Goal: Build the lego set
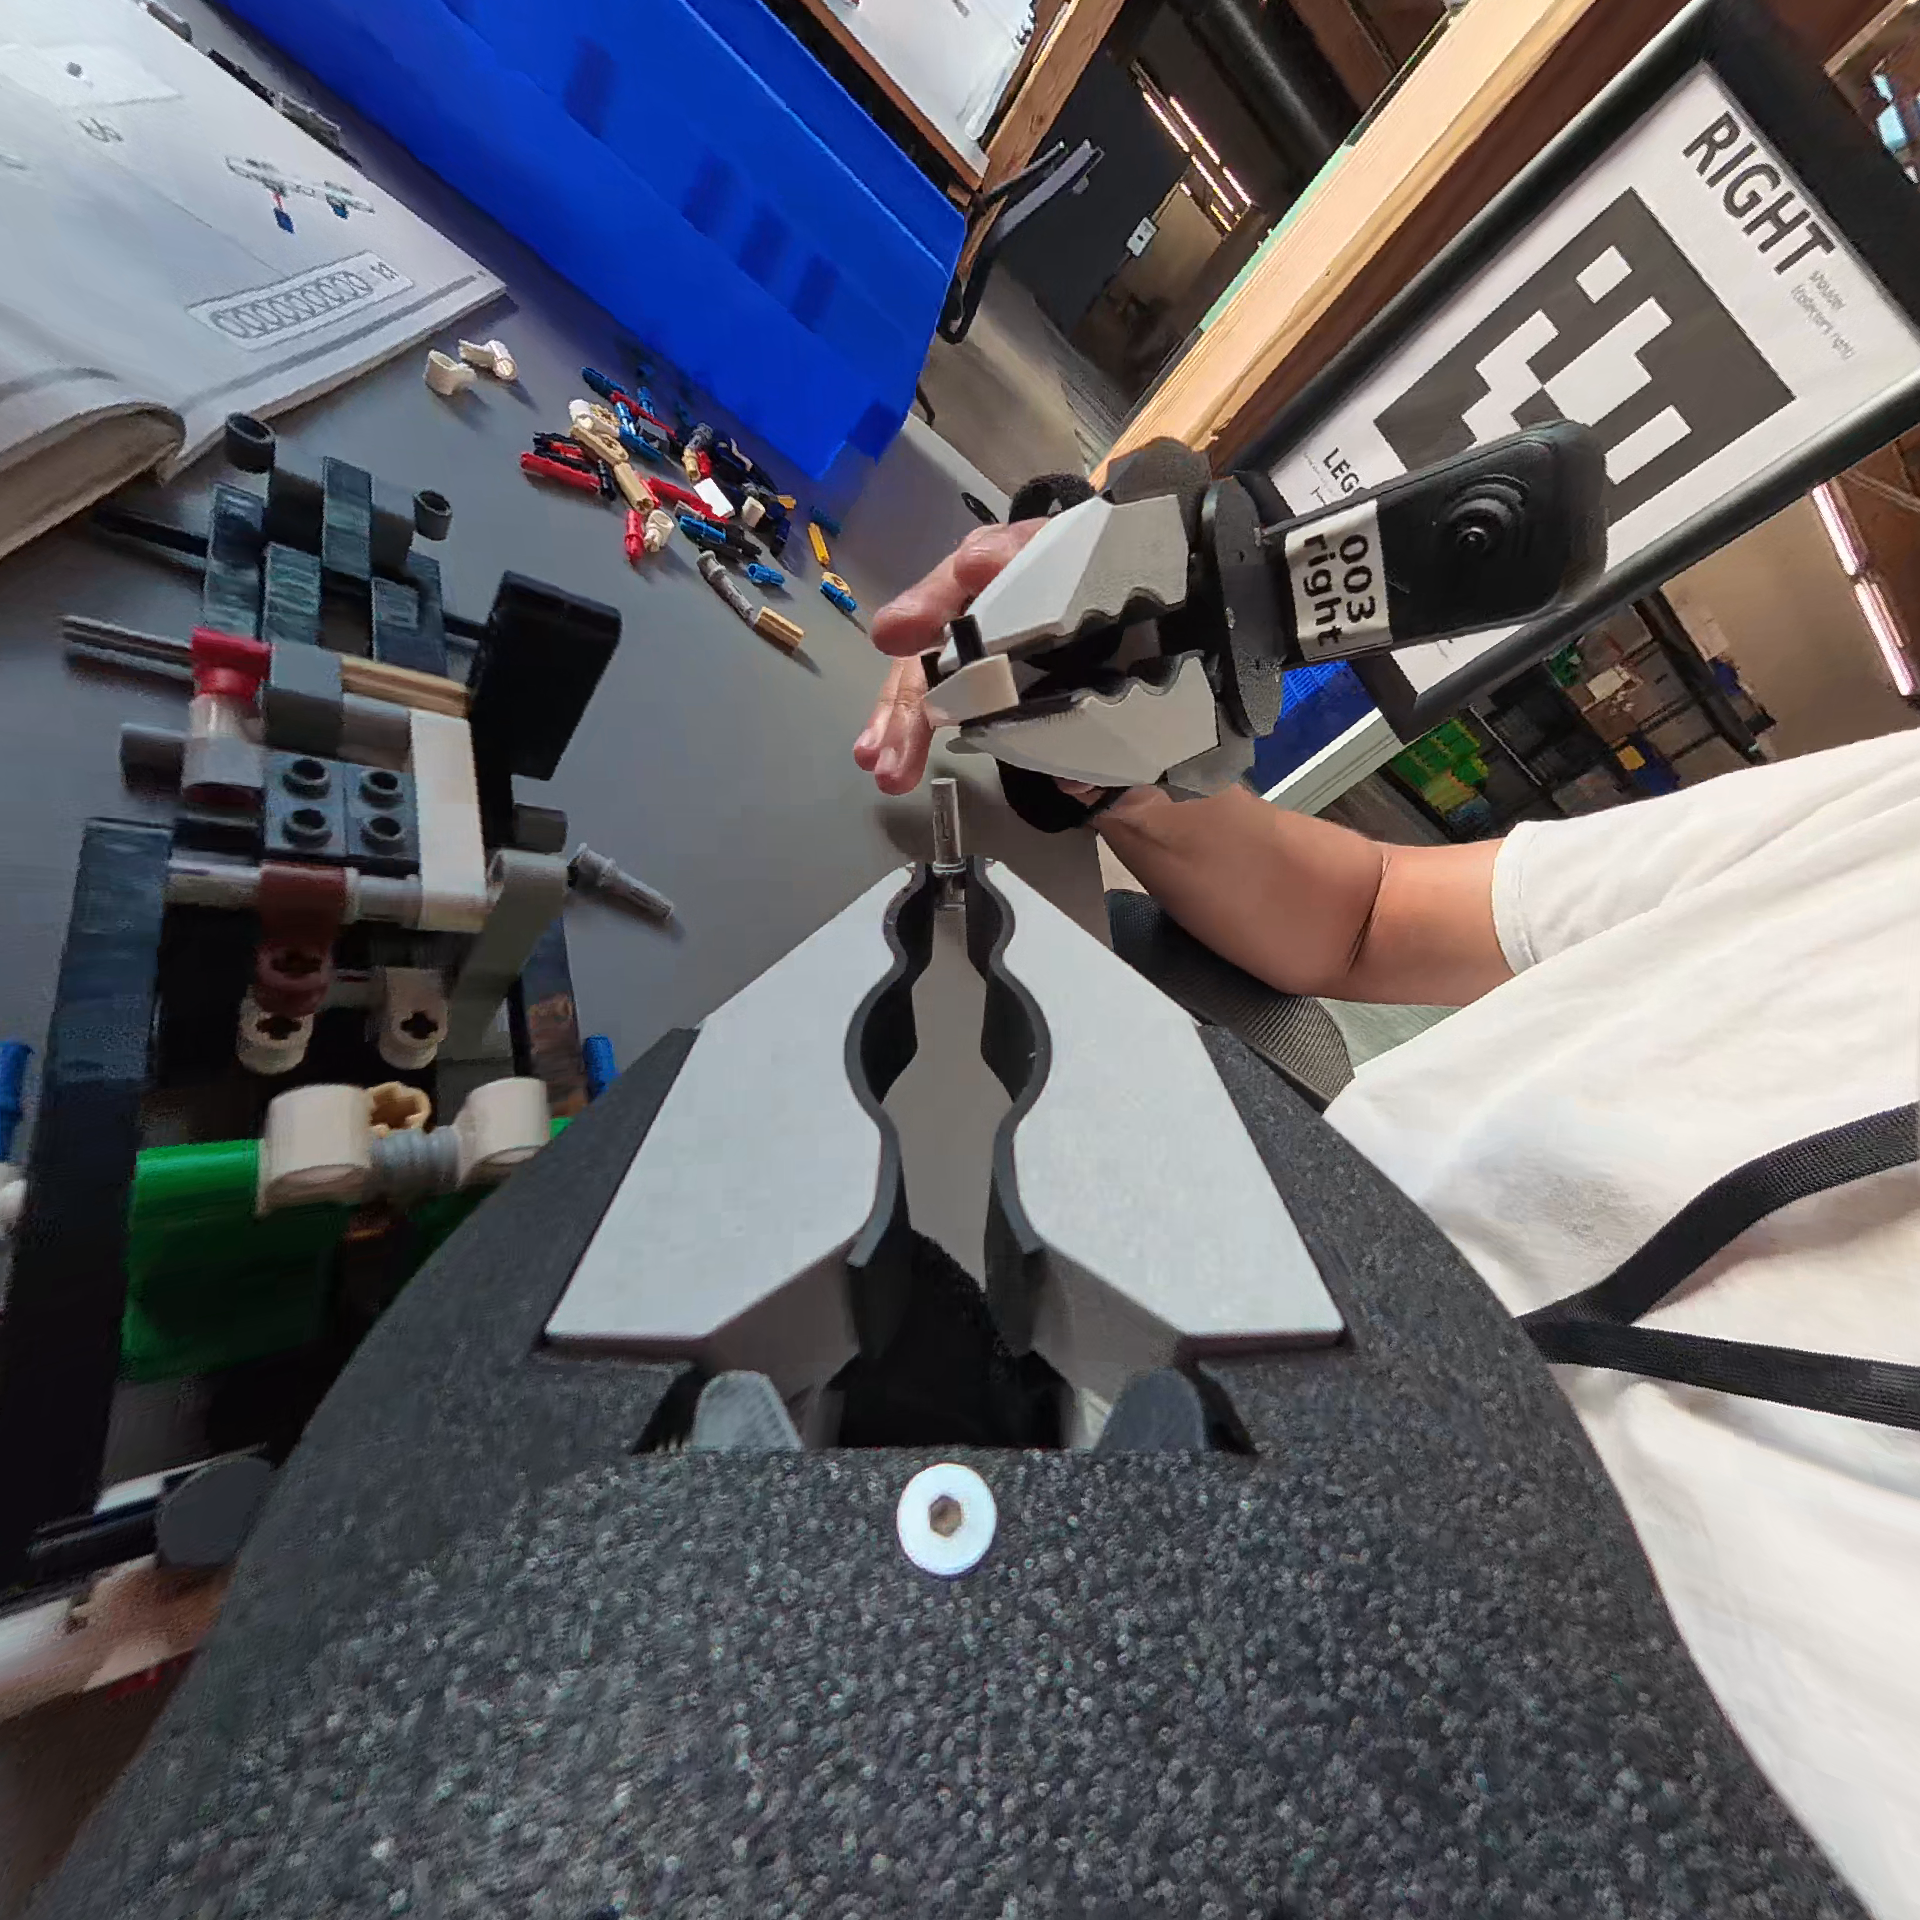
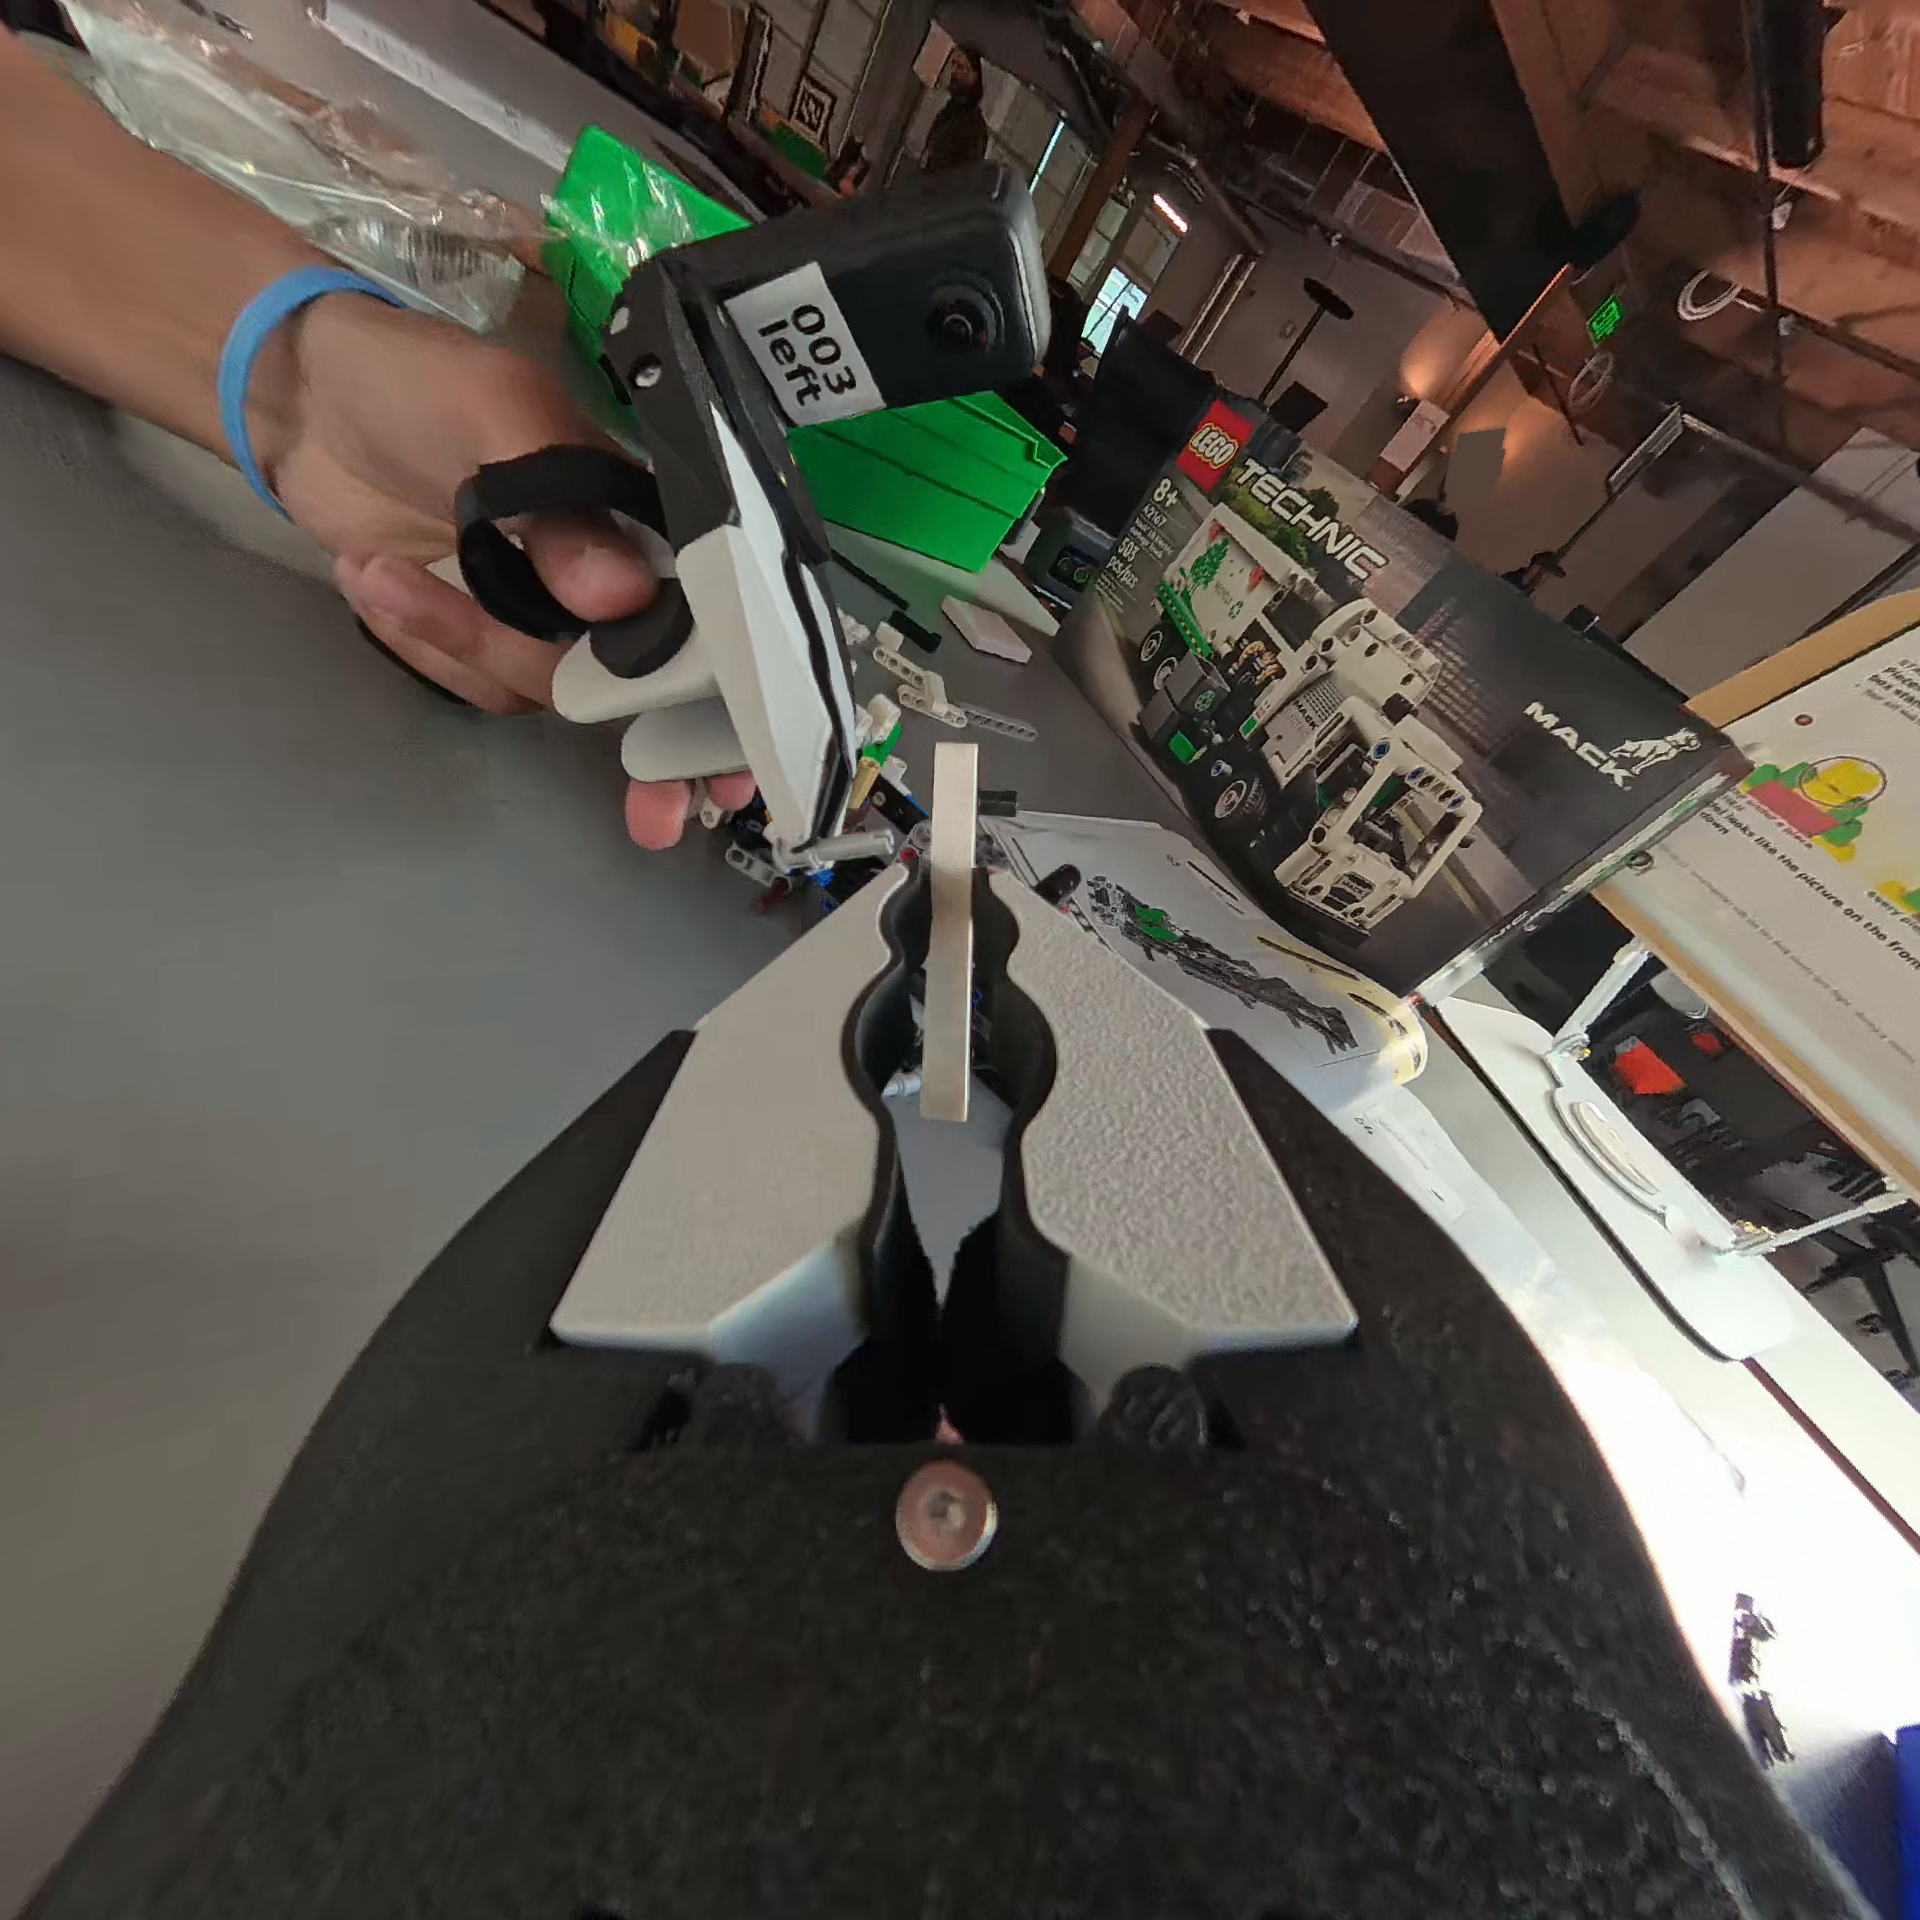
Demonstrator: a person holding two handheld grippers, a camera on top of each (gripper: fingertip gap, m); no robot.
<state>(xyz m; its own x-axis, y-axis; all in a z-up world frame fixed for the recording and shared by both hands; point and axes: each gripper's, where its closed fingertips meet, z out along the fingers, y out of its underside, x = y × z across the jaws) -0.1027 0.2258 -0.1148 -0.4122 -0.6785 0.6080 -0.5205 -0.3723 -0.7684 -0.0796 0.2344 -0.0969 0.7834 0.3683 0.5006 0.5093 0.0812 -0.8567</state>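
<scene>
My left gripper (image 1: 948, 883) is shut on a small grey pin (image 1: 945, 831) that sticks out past its tips. It also shows in the right wrist view (image 2: 831, 842), with the grey pin (image 2: 857, 844) pointing toward the right gripper. My right gripper (image 2: 951, 883) is shut on a flat white beam (image 2: 953, 935), held edge-on and upright. In the left wrist view the right gripper (image 1: 951, 681) hovers just above the pin with the white beam (image 1: 971, 686) in its tips. A half-built dark model (image 1: 312, 810) stands on the grey table at left.
A pile of small loose pins (image 1: 675, 488) lies on the table beyond the model. An open instruction booklet (image 1: 156, 229) and a blue bin (image 1: 675, 208) lie behind. A set box (image 2: 1382, 727), a green bin (image 2: 904, 478) and a booklet page (image 2: 1195, 935) show in the right wrist view.
</scene>
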